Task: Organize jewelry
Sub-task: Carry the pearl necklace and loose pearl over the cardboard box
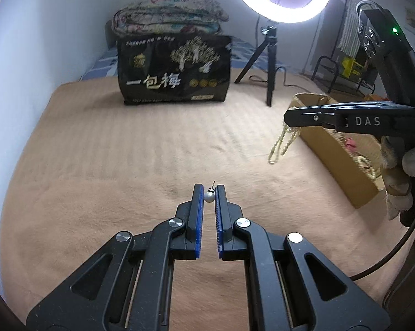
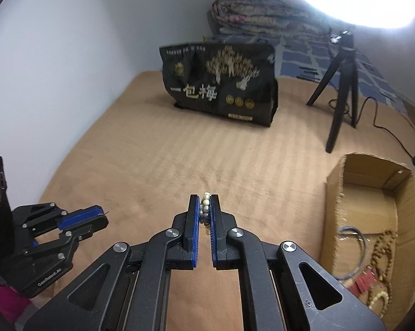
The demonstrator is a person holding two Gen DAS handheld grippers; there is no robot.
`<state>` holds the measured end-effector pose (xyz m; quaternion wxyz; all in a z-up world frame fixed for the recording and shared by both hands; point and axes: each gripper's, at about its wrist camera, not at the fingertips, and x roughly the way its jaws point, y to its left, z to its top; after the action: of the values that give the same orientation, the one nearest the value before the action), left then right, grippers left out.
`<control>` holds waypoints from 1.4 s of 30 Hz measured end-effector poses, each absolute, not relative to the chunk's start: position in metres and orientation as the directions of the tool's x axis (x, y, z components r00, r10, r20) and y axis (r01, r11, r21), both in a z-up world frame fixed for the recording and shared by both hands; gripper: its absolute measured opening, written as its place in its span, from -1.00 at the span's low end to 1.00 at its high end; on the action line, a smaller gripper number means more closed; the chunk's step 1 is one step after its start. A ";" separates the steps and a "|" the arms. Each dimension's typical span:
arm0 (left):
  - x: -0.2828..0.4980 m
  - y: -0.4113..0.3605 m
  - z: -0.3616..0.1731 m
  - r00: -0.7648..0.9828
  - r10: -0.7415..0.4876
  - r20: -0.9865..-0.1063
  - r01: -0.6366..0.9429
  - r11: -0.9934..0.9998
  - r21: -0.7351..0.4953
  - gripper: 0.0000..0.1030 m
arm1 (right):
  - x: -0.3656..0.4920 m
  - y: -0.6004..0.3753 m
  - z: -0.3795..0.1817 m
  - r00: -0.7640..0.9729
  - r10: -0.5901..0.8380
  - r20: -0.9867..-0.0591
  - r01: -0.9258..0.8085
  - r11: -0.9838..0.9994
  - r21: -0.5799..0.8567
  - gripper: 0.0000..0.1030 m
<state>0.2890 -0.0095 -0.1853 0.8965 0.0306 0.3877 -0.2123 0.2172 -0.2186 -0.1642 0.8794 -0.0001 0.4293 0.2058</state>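
Pearl earring (image 1: 208, 197) pinched between left tongs (image 1: 209, 193), post sticking up past the tips; held above tan bed (image 1: 110, 143), near its front edge. Bead bracelet (image 2: 205, 207) clamped in right tongs (image 2: 205, 207), loop dangling free. Cardboard box (image 2: 370, 193) at bed's right edge, already holding beads and cords. Best bet: carry bracelet over box mouth, lower till loop clears the rim, then release. Keep steady squeeze on the pearl; likely to slip.

Glossy pearl earring (image 1: 209, 197), matt cardboard box (image 2: 372, 193), fuzzy blanket (image 1: 124, 151).
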 end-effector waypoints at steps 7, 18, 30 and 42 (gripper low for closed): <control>0.270 -0.031 -0.158 0.619 -0.398 -0.677 0.446 0.888 -0.114 -0.88 | 0.189 -0.245 -0.136 0.593 0.375 -0.713 -0.362 0.915 0.180 -0.89; 0.246 -0.087 -0.125 0.602 -0.480 -0.638 0.544 0.832 -0.113 -0.89 | 0.157 -0.316 -0.103 0.674 0.318 -0.667 -0.292 0.944 0.154 -0.89; 0.250 -0.158 -0.119 0.565 -0.534 -0.629 0.613 0.782 -0.113 -0.89 | 0.157 -0.387 -0.098 0.719 0.235 -0.654 -0.189 0.972 0.141 -0.89; 0.290 -0.214 -0.122 0.566 -0.543 -0.620 0.618 0.777 -0.116 -0.88 | 0.187 -0.424 -0.120 0.715 0.201 -0.669 -0.128 0.979 0.158 -0.89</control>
<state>0.2903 -0.2143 -0.1221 0.8831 0.0570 0.3297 -0.3289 0.1874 -0.4236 -0.1201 0.9247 0.0502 0.3668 0.0889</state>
